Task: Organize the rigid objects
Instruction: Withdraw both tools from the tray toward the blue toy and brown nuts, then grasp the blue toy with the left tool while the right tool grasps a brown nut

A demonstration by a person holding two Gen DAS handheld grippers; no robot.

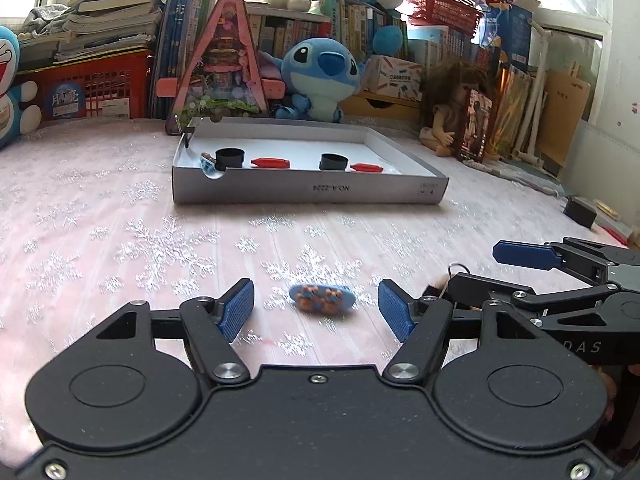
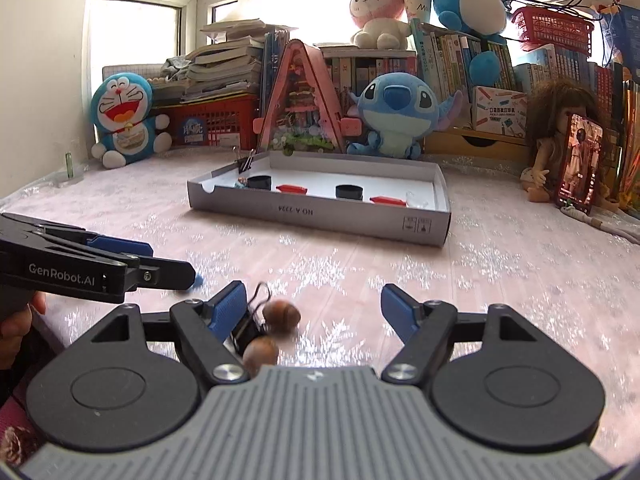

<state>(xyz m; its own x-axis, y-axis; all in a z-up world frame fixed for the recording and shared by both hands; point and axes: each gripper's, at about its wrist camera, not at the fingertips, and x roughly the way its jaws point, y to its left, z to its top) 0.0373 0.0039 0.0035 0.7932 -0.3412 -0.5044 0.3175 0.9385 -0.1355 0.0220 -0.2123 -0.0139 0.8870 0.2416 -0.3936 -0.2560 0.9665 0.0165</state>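
Item 1. Left gripper [image 1: 316, 310]: jaws apart, nothing pressed between the blue pads. A small blue oval charm [image 1: 322, 298] (orange figures on its face, blurred) lies on the worktop [image 1: 120, 240] in the gap between the fingertips, clear of both pads, slightly nearer the right one.

Item 2. Right gripper [image 2: 313, 312]: jaws spread wide, pads touching nothing. Two brown nuts, the farther nut [image 2: 281, 313] and the nearer nut [image 2: 260, 354], lie on the worktop toward the left finger; a black binder clip [image 2: 249, 326] with a wire handle sits just beside them against the left pad (whether the pad touches the clip cannot be told). The right half of the gap is bare cloth.

Item 3. Shallow grey cardboard tray [image 1: 304, 192], well beyond both grippers, centre of the worktop. Contents, left to right: a small blue-and-white piece [image 1: 207, 161] at the left end wall, a black ring [image 1: 230, 157], a red bar [image 1: 270, 163], a second black ring [image 1: 333, 161], a second red bar [image 1: 367, 168]. A binder clip [image 2: 245, 163] grips the tray's far left corner.

Item 4. Behind the tray: a blue plush toy [image 1: 320, 76] and a pink triangular model house [image 1: 224, 76], both against shelved books.
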